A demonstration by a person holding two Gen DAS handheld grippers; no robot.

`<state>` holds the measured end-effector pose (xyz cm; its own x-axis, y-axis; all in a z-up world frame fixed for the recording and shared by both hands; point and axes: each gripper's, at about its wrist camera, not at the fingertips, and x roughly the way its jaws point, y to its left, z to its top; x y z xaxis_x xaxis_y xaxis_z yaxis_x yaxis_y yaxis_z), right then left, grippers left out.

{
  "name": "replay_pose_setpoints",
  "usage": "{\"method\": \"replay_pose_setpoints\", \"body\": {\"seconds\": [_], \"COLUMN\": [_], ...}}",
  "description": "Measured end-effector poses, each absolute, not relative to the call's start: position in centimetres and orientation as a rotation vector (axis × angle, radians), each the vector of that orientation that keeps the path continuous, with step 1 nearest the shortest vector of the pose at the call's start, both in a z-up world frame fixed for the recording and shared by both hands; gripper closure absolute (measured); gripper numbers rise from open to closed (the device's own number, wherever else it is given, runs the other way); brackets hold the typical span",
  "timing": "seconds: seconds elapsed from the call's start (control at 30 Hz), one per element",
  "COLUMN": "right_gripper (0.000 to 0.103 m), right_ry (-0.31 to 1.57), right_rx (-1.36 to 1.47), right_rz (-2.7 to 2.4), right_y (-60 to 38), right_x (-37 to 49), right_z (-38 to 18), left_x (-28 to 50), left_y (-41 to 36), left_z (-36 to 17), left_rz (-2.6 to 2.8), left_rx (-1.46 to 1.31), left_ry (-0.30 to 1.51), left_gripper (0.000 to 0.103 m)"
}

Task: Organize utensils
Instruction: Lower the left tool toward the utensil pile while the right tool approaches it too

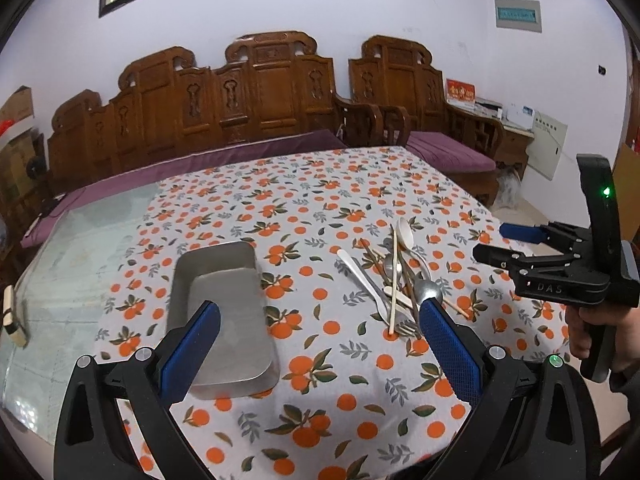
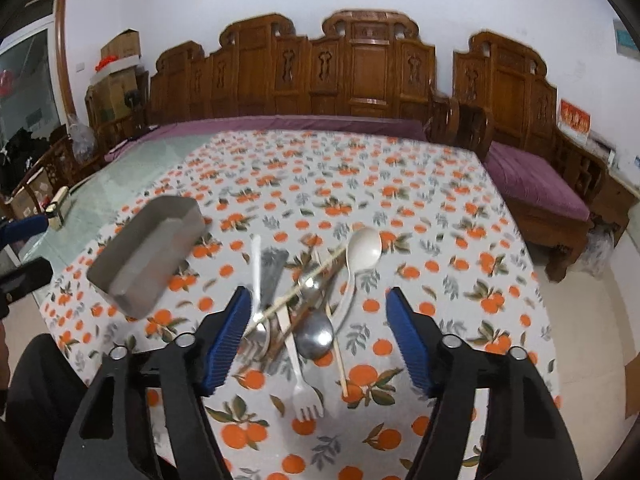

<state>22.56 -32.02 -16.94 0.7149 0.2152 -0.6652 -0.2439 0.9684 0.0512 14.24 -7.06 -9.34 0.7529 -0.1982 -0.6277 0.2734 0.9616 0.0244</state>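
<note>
My left gripper [image 1: 320, 344] and right gripper [image 2: 318, 336] both hang spread and empty, the utensils [image 2: 308, 304] piled at my right's twelve o'clock, the metal tray [image 2: 146, 256] at ten o'clock.

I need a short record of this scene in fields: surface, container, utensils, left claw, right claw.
surface: tablecloth with orange fruit print
container: empty grey metal rectangular tray, left of the pile
utensils: mixed pile, with white plastic spoon, white plastic fork, metal spoon, wooden chopsticks
left claw: open, empty
right claw: open, above the pile
</note>
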Motion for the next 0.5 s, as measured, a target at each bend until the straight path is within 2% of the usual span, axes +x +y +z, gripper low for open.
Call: {"method": "replay_pose_setpoints", "body": {"seconds": [0.23,0.5], "right_gripper": [0.037,0.038], "right_ry": [0.813,0.86], "right_rx": [-0.017,-0.025], "right_rz": [0.234,0.232], "right_y": [-33.9,-34.5], "right_x": [23.7,24.0], "right_z": [-20.4,-22.3], "left_x": [16.5,20.2], "left_y": [-10.0,-12.9], "left_z": [-12.3,-17.5], "left_rz": [-0.327,-0.405], "left_rx": [0.136,0.127], "left_ry": [0.73,0.855], "left_gripper": [0.016,0.045]}}
